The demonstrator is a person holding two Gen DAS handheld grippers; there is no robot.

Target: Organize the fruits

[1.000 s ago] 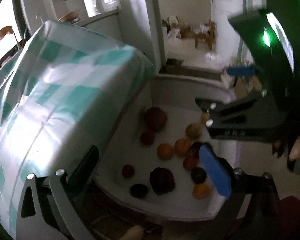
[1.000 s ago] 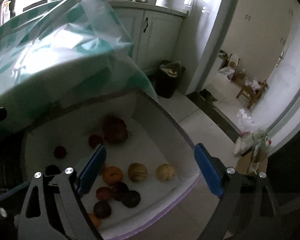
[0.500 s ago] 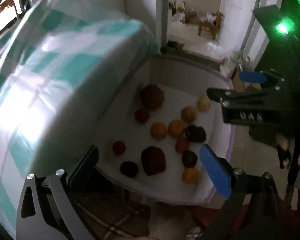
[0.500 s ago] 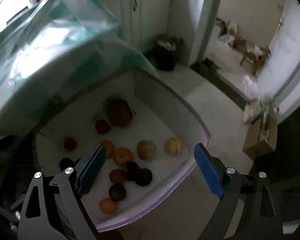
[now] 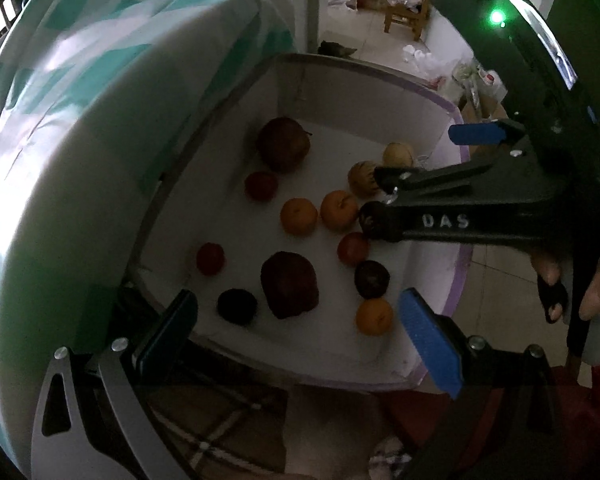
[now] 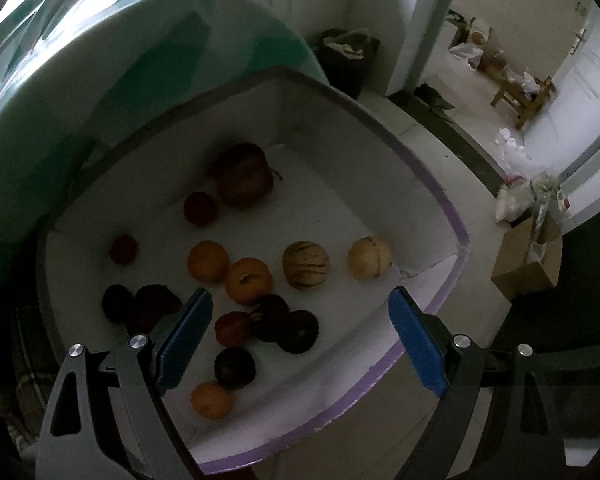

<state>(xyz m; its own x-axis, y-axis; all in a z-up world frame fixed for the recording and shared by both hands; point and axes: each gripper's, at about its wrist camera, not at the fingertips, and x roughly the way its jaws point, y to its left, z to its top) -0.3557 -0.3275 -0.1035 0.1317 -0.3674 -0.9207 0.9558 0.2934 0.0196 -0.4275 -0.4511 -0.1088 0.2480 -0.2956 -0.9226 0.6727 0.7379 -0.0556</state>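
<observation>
Fruits (image 6: 248,280) lie below open right gripper (image 6: 300,340).

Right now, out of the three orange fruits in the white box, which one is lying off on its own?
The orange fruit at the near edge of the white box, beside a dark fruit. The other two oranges lie touching mid-box.

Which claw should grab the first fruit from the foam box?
Right, probably. The right claw hangs open directly over the fruit cluster in the foam box, a dark fruit between its fingers. The left claw sits farther back.
</observation>
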